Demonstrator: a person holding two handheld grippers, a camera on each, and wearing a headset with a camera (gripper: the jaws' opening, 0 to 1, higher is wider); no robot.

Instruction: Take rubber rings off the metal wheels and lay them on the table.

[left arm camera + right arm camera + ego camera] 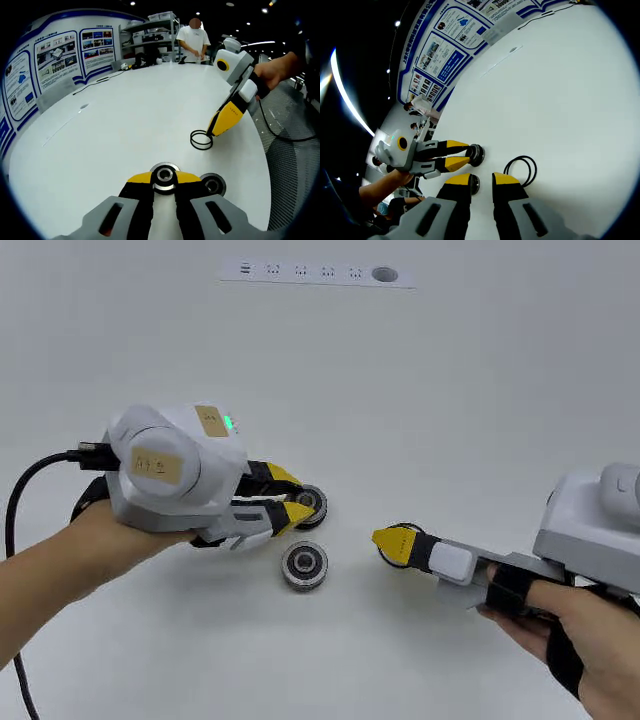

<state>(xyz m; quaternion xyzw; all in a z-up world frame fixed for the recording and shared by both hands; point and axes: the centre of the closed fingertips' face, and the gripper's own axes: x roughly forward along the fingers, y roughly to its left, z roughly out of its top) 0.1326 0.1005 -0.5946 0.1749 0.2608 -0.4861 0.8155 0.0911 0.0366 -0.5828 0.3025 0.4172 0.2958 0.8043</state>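
- Left gripper (pixel 295 496): pinching one metal wheel (pixel 310 504) at its tips.
- Right gripper (pixel 482 179): jaws spread, empty; loose wheel (pixel 472 184) just left of its tips, likely its nearer target.
- Rubber rings (pixel 522 169): flat on table (pixel 450 390), just ahead-right of those tips.

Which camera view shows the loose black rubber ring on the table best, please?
The left gripper view: the rubber ring lies flat with nearly its whole loop visible. In the right gripper view a jaw covers part; in the head view the right hand-held gripper hides most.
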